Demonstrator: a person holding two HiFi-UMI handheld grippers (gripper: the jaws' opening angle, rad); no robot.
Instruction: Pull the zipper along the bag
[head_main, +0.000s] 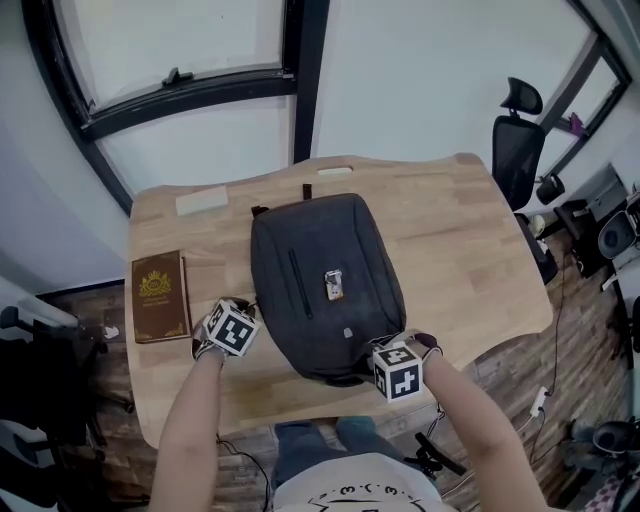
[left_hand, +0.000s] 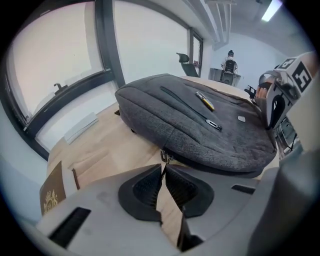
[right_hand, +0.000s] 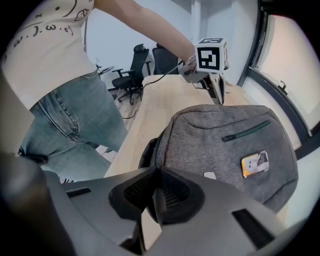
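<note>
A grey backpack (head_main: 325, 285) lies flat on the wooden table (head_main: 460, 240). My left gripper (head_main: 250, 316) is at the bag's left side seam, shut on the small metal zipper pull (left_hand: 165, 157), whose end runs down between the closed tips (left_hand: 164, 168). My right gripper (head_main: 388, 350) is at the bag's near right corner. In the right gripper view its jaws (right_hand: 154, 171) are shut on the dark edge of the bag (right_hand: 148, 152). The left gripper (right_hand: 214, 80) shows beyond the bag there. A front pocket zip (right_hand: 246, 131) and a small yellow tag (right_hand: 254, 164) sit on the bag's face.
A brown book (head_main: 160, 297) lies on the table left of the left gripper. A flat white object (head_main: 202, 201) sits at the back left. A black window frame (head_main: 190, 90) runs behind the table. An office chair (head_main: 515, 140) stands to the right. The person stands at the near table edge.
</note>
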